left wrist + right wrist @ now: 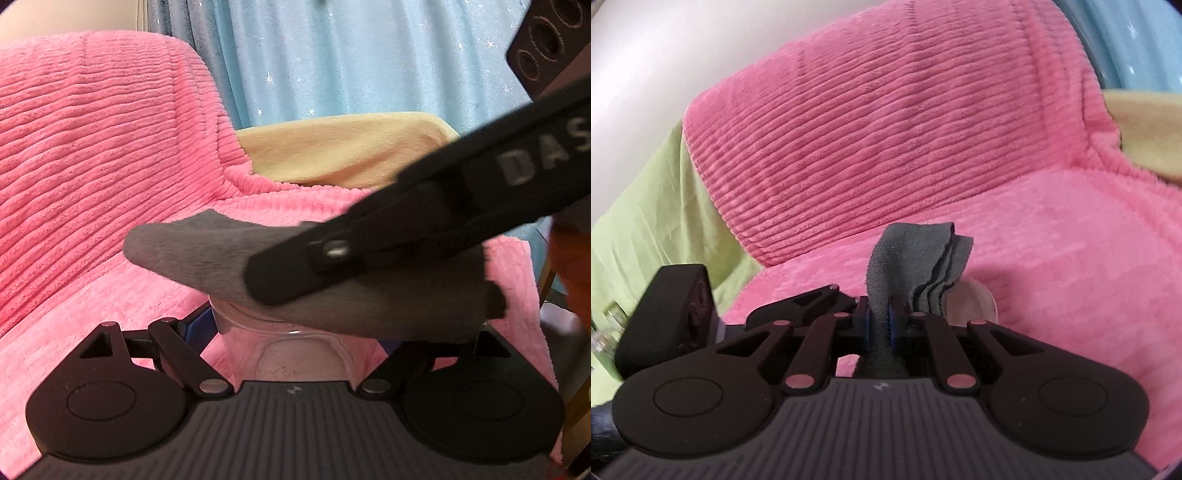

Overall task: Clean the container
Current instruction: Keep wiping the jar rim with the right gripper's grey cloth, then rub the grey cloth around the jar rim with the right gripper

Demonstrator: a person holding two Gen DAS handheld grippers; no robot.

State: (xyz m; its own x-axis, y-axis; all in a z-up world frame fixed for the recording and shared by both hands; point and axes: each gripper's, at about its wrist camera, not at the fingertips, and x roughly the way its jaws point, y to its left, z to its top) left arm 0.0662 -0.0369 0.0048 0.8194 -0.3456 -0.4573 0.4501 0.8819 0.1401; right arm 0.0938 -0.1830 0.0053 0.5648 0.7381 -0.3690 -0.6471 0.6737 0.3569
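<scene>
Both grippers are clamped: left gripper (295, 332) on the clear container (291, 354), steadying it; right gripper (881, 325) on a folded grey cloth (919, 266), laid over its rim for wiping.

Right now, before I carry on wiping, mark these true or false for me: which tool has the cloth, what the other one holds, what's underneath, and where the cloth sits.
1. The right gripper is shut on the folded grey microfibre cloth. True.
2. The left gripper holds a blue ceramic mug. False: its jaws hold a clear plastic container.
3. The grey cloth lies over the container's top in the left wrist view. True.
4. Everything sits over a bare wooden tabletop. False: a fluffy pink ribbed blanket lies beneath.
5. The curtain behind is plain red. False: it is light blue with small white stars.
</scene>
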